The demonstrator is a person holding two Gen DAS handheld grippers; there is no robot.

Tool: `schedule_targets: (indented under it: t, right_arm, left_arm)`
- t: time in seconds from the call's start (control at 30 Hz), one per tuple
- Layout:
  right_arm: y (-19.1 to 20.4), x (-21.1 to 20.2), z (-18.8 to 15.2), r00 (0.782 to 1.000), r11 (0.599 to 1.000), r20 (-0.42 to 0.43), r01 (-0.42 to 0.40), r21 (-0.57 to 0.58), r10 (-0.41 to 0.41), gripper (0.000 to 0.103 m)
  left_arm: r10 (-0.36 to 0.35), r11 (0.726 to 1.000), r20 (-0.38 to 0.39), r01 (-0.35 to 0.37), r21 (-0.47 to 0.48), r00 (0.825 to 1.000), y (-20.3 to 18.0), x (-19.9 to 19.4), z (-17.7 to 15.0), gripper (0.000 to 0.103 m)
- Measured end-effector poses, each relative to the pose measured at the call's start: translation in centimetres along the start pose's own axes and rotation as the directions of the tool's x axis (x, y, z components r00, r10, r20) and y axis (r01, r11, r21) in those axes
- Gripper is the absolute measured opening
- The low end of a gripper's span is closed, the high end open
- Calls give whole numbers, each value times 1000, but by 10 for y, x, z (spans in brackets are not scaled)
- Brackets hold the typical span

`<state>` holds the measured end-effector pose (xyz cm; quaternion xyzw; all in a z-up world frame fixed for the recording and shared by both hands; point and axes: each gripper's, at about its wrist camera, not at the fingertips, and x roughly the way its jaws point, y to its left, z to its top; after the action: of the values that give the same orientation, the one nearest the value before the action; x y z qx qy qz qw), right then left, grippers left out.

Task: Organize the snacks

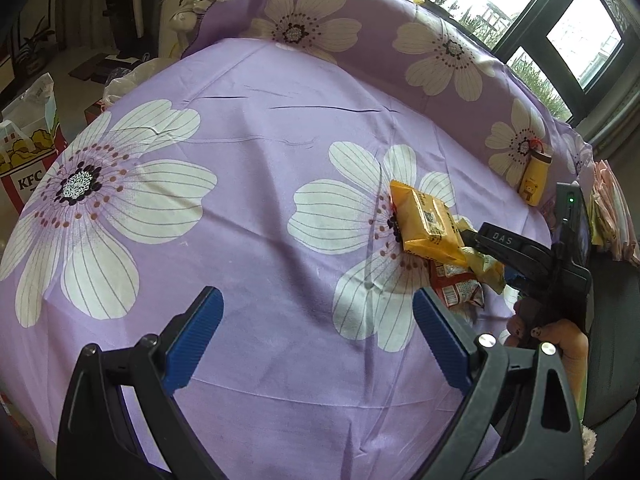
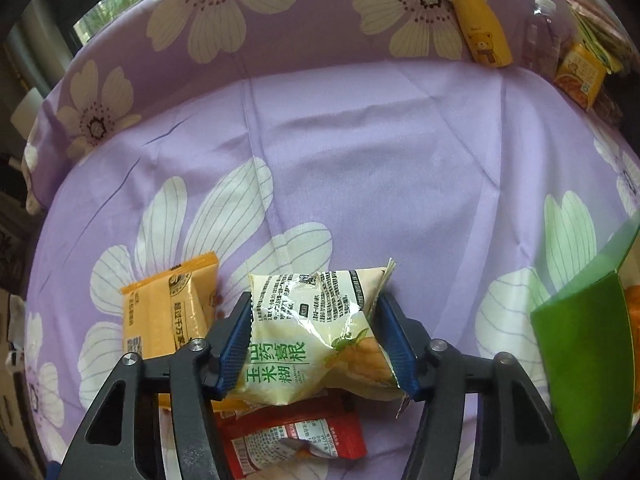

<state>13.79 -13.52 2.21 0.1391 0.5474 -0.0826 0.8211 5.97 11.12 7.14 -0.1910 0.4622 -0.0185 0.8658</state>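
Cream snack packet [image 2: 320, 332] sits pinched in the right gripper [image 2: 316, 344]; left gripper [image 1: 318, 336] hangs spread over purple cloth [image 1: 260, 128].

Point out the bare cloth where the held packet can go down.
Free: the purple cloth between the cream packet in the right tool and the yellow bear pouch. Crowded: orange packet, red packet, green box.

Surface covered by purple cloth [image 2: 360, 152] printed with large white flowers. Orange packet [image 2: 160, 320] and red packet [image 2: 296, 436] laid flat on cloth. Yellow bear-print pouch [image 2: 484, 36] propped at raised back edge. Green box [image 2: 588, 360] set at right.
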Motion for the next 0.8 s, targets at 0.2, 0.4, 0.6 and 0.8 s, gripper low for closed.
schedule_targets:
  t: [0.2,0.4,0.6,0.8]
  right_arm:
    - [-11,-42,-19,999,999,50,-12,-50,15,50]
    - [-16,-87,-62,988,977,16,-147,-155,151,50]
    - [-18,-94,-109,971,950,-97,-236,-204,220,50]
    - [-31,-79,-116,960,952,-136,-264,-153,244,51]
  left_arm:
    - [25,1000,-4,-25,11,1000,-3,3,-4,96]
    - [31,998,-30,-30,49,999,-15,9,-10,96]
    - [61,995,-60,-56,87,996,-24,18,-20,96]
    - [34,994,-94,-24,105,995,-32,22,-27,96]
